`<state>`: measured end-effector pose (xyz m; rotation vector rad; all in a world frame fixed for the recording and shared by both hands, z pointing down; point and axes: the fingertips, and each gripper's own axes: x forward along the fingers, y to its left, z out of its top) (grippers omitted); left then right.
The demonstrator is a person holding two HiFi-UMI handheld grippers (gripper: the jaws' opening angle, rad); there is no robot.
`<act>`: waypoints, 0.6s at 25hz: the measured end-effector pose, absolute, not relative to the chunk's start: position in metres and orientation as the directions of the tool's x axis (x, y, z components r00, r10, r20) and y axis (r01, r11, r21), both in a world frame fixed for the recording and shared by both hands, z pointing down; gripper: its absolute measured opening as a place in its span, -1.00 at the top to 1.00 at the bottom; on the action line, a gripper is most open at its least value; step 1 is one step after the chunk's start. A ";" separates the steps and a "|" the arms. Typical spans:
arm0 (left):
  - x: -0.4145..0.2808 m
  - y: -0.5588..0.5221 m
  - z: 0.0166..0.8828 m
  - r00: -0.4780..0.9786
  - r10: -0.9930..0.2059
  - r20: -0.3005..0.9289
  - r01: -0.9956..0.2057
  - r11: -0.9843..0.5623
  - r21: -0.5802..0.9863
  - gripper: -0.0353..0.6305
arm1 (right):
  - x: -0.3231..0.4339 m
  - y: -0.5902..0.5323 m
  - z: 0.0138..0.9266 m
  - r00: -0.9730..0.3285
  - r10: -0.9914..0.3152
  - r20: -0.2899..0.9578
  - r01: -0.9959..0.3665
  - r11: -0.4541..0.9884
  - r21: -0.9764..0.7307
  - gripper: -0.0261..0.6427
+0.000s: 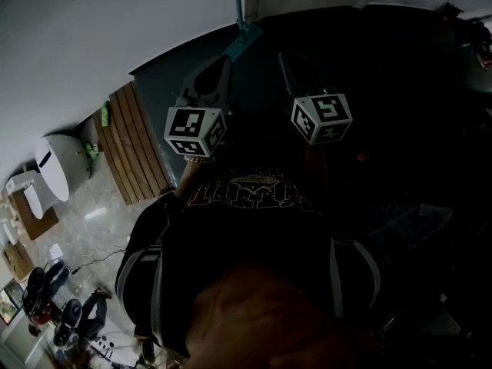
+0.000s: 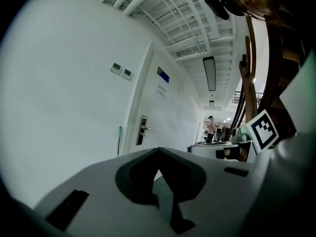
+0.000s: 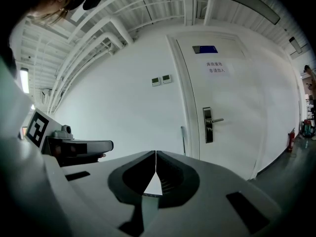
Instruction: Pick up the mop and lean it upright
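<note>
- At the front of each gripper view, the left claw (image 2: 158,151) and the right claw (image 3: 156,153) are both sitting closed, tips touching, gripping nothing.
- Well ahead of them, a thin teal pole, which I am taking to be the mop (image 3: 182,139), is standing upright against the white wall (image 3: 123,107), just beside the door (image 3: 232,83). Nothing is steadying it.
- The pole is probably resting on smooth paint alone, so its foot could be sliding out on the floor and bringing it down.
- The door opening or being bumped could be knocking the handle sideways, since the two are standing so close.
- Reaching in with closed claws would be shoving the pole rather than catching it; they would need opening first.
- The head view is running dark and the person's body is filling it, so the mop's foot is hard to judge.
</note>
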<state>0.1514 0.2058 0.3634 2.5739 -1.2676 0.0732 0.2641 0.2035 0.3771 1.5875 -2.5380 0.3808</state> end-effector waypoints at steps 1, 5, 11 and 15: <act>0.150 0.196 0.364 0.624 -0.765 0.162 -0.778 -0.588 0.219 0.76 | 0.262 0.195 0.378 -0.436 -0.868 0.236 -0.899 0.412 -0.145 0.86; 0.145 0.158 0.365 0.653 -0.741 0.155 -0.755 -0.621 0.212 0.76 | 0.249 0.161 0.380 -0.432 -0.872 0.230 -0.901 0.409 -0.145 0.86; 0.125 0.107 0.362 0.696 -0.703 0.148 -0.717 -0.665 0.211 0.76 | 0.223 0.109 0.382 -0.398 -0.886 0.238 -0.917 0.376 -0.134 0.86; 0.113 0.079 0.363 0.715 -0.682 0.157 -0.699 -0.686 0.204 0.76 | 0.209 0.084 0.383 -0.371 -0.896 0.245 -0.928 0.349 -0.127 0.87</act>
